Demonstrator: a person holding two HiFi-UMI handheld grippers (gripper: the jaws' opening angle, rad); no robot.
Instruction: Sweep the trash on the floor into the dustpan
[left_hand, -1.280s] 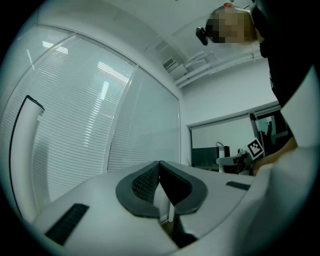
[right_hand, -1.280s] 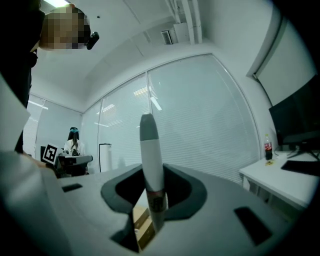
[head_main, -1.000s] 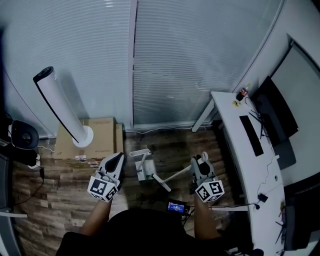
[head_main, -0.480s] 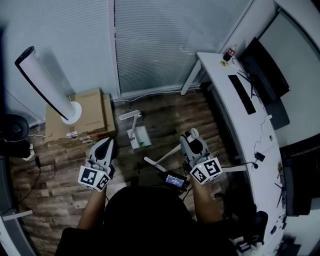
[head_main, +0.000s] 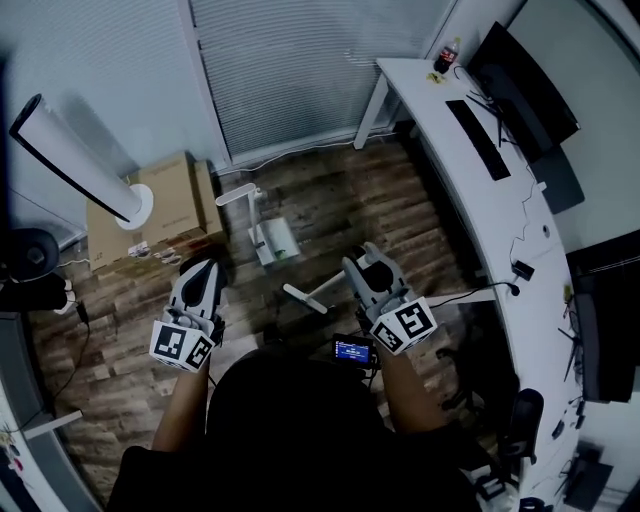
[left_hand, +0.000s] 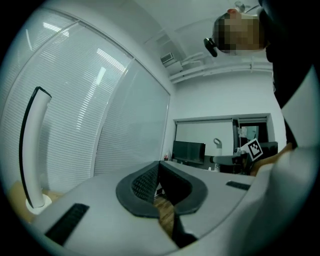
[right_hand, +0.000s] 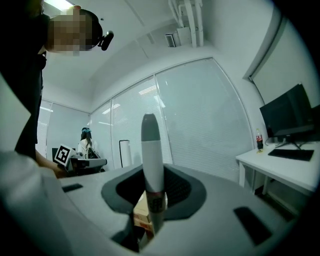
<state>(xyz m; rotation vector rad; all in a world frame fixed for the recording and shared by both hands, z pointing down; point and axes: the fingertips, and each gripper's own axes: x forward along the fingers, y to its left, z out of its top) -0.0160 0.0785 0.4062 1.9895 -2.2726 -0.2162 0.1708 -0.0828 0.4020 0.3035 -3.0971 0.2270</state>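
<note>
Right gripper (right_hand: 152, 197) clenched on the broom handle (right_hand: 151, 150); left gripper (left_hand: 159, 192) closed, empty. Dustpan (head_main: 272, 240) stands on the floor (head_main: 330, 210) beyond both. No trash discernible; sweeping apparently not yet begun.

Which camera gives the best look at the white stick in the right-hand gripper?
The right gripper view: the white handle stands large in the middle, clamped in the right gripper. The head view shows it small, sticking out leftward over the wooden floor. The left gripper view does not show it.
</note>
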